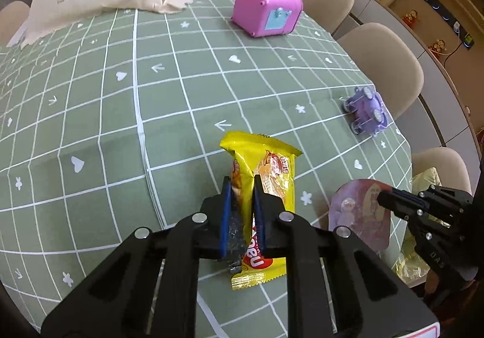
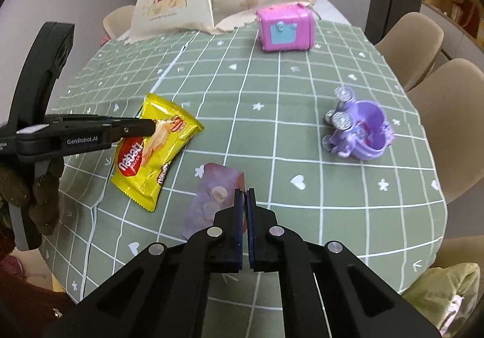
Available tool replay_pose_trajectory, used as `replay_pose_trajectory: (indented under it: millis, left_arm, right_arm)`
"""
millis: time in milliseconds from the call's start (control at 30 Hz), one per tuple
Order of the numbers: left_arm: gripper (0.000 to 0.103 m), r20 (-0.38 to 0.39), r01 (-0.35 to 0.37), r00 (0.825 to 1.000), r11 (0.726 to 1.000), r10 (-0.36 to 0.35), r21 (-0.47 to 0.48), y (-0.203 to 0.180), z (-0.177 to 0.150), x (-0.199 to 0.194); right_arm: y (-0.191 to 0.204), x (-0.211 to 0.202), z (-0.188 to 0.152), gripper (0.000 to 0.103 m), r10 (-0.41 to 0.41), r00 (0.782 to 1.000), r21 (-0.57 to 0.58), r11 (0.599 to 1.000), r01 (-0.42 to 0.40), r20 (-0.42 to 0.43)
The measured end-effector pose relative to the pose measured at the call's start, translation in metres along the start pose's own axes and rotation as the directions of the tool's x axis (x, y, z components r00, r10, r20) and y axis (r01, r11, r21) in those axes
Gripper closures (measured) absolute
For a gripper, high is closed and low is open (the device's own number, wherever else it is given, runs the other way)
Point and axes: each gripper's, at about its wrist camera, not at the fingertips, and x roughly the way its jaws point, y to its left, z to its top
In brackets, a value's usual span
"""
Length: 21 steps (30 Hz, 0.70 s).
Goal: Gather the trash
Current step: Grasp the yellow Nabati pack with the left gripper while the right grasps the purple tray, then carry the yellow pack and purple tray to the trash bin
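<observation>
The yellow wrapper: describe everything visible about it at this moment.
The yellow wrapper is a glossy, crinkled foil-like snack pack with serrated end seams, a red oval logo and pictured wafers. It lies on the green checked tablecloth, puckered upward where the left gripper pinches a fold of it between blue pads. It sits left of the purple card, apparently not touching it.

left gripper [image 1: 242,183] — jaws clamped, angled down | right gripper [image 2: 245,196] — pads together

Both grippers: black plastic linkage arms, silver pivot screws, blue pads inside each finger. Left gripper [image 2: 152,128] body reads "GenRobot.AI" in white; behind it, a dark fuzzy glove [image 2: 33,196]. Right gripper [image 2: 245,191] identical.
</observation>
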Motion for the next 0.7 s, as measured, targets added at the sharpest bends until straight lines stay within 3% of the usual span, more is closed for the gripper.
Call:
replay_pose_trajectory:
  millis: [333, 700]
  left_arm:
    - [0.090, 0.073, -0.013, 0.997, 0.999, 0.010, 0.032, -0.026, -0.006, -0.035]
    - [0.090, 0.099, -0.004, 0.995, 1.000, 0.001, 0.026, -0.053, -0.018, -0.056]
  right_arm:
    - [-0.004, -0.032, -0.007, 0.099, -0.032, 0.998, -0.018, 0.999, 0.033, 0.051]
    - [-0.025, -0.068, -0.016, 0.099, -0.056, 0.993, 0.020, 0.998, 0.054, 0.104]
